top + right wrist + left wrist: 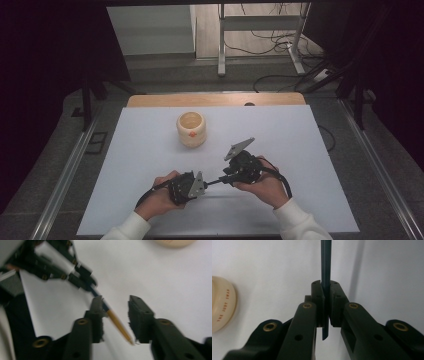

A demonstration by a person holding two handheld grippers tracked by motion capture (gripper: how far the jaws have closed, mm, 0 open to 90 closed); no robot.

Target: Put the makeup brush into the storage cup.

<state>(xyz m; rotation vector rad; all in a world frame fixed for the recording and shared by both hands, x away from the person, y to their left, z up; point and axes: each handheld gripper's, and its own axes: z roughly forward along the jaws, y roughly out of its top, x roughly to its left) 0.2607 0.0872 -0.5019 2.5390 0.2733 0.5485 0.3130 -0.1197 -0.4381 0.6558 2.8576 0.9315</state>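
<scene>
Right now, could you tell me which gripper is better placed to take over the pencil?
Right. The right gripper stands open around the pencil's yellow end, while the left gripper is shut on its dark shaft.

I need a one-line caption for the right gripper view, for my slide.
Open right gripper around the tan end of a pencil that the left gripper holds by its dark end.

Dark blue pen with orange-yellow end, cream cup with orange mark, white tabletop
</scene>
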